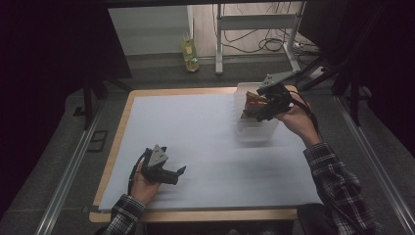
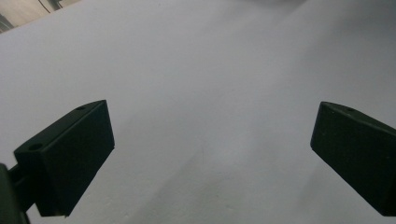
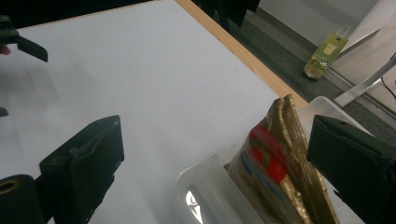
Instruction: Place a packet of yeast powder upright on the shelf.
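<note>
A clear plastic bin [image 1: 254,131] stands at the back right of the white sheet [image 1: 205,142]. Gold packets with red print [image 1: 254,101] stand upright in it. My right gripper [image 1: 250,107] hovers over the bin, jaws wide apart. In the right gripper view the packets [image 3: 275,172] lean beside the right jaw inside the bin [image 3: 210,186], and the right gripper [image 3: 215,135] is open. My left gripper [image 1: 178,175] rests low at the sheet's front left, open and empty. In the left gripper view the left gripper [image 2: 212,126] has bare sheet between its jaws.
The sheet covers a wooden table [image 1: 117,142]. A green carton [image 1: 190,54] stands on the floor beyond the far edge, beside a white metal frame [image 1: 254,22]. Dark stands flank both sides of the table.
</note>
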### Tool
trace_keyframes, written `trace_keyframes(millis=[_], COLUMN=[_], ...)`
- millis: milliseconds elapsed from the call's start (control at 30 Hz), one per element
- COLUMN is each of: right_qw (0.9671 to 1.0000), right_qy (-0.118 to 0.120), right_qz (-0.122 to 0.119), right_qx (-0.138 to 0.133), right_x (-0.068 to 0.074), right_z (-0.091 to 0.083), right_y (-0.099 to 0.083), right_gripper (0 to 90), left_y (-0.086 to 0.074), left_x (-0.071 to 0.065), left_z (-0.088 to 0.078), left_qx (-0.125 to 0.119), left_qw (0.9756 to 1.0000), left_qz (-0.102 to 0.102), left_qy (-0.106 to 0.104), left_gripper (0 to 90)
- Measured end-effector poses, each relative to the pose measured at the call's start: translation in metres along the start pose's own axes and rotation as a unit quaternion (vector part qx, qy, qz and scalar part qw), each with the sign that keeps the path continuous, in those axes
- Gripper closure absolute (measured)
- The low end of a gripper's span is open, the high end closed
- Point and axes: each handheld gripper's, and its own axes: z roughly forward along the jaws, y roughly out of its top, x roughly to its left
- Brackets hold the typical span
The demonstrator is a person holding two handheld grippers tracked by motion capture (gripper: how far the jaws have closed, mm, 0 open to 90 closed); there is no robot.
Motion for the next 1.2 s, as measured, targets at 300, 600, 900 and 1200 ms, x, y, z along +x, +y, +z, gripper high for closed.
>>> trace_keyframes(millis=[300,600,900,1200], right_qw=[1.0,0.9999,0.9997,0.9994], right_qy=[0.0,0.009,0.017,0.026], right_qz=[-0.002,0.008,0.012,0.021], right_qx=[-0.002,0.003,-0.011,-0.012], right_x=[0.01,0.02,0.033,0.045], right_z=[-0.009,-0.011,-0.013,-0.013], right_y=[-0.012,-0.023,-0.034,-0.046], right_gripper=[4.1,2.9,1.6,0.8], left_y=[0.0,0.0,0.0,0.0], left_x=[0.0,0.0,0.001,0.003], left_z=[0.0,0.0,-0.001,-0.002], left_qx=[0.0,-0.002,-0.005,-0.008], left_qw=[1.0,1.0,1.0,0.9998], left_qz=[-0.001,-0.005,-0.003,-0.013], left_qy=[0.0,-0.004,-0.005,-0.008], left_gripper=[0.0,0.0,0.0,0.0])
